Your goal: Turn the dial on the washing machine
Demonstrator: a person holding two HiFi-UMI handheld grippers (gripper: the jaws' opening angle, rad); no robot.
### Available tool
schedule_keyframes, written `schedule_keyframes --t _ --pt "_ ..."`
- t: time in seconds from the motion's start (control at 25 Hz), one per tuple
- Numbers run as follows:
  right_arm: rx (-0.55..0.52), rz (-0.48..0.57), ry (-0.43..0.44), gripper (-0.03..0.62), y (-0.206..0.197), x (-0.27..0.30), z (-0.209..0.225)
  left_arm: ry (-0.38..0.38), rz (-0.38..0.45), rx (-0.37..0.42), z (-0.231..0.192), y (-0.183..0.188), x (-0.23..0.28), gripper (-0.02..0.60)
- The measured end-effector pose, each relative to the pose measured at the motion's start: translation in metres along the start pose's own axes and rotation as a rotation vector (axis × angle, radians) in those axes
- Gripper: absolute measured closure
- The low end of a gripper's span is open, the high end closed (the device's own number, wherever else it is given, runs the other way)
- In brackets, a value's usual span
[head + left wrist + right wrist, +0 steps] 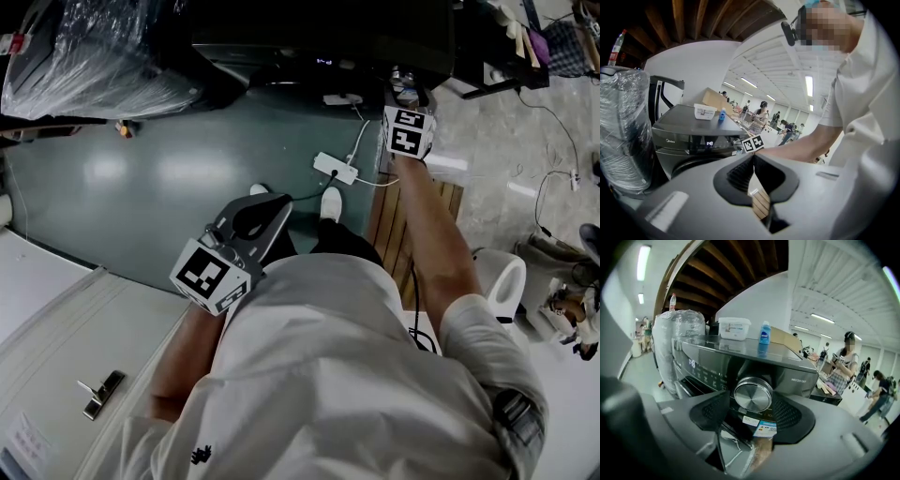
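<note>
The dark grey washing machine (712,363) fills the middle of the right gripper view, and its round silver dial (753,393) sits on the front panel. My right gripper (753,402) is open, with one jaw on each side of the dial and a small gap to it on both sides. In the head view the right gripper (407,111) reaches out to the machine's (319,37) right front corner. My left gripper (277,206) hangs low by the person's body, shut and empty; in its own view the left gripper's (753,157) pads meet, facing the machine (684,136).
A white tub (734,328) and a blue bottle (764,333) stand on the machine's top. A plastic-wrapped bundle (84,47) stands to its left. A power strip (336,169) with cables lies on the green floor beside a wooden pallet (394,225). Several people stand far off.
</note>
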State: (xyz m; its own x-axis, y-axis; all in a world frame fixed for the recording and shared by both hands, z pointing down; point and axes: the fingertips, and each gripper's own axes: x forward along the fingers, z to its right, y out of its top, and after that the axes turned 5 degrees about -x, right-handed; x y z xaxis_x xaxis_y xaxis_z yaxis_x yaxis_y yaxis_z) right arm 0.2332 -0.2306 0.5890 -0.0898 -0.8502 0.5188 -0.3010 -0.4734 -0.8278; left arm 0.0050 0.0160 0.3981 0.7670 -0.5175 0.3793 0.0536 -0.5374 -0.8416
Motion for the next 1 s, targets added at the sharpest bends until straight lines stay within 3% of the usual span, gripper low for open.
schedule_keyframes --t 0.16,0.36,0.68,1.0 --pt "-0.033 -0.028 -0.006 0.326 -0.005 0.012 -0.004 -0.002 -0.003 -0.004 -0.001 0.000 0.002 0.525" --pt "0.048 -0.045 -0.041 0.328 -0.005 0.017 0.004 0.009 -0.003 -0.009 -0.002 -0.002 -0.002 0.525" --pt "0.319 -0.034 -0.012 0.327 -0.002 0.012 0.011 0.016 0.005 -0.014 -0.005 -0.001 -0.003 0.525" --pt "0.322 -0.017 0.013 0.327 -0.002 0.013 0.011 0.015 0.003 -0.007 -0.003 0.000 -0.003 0.525"
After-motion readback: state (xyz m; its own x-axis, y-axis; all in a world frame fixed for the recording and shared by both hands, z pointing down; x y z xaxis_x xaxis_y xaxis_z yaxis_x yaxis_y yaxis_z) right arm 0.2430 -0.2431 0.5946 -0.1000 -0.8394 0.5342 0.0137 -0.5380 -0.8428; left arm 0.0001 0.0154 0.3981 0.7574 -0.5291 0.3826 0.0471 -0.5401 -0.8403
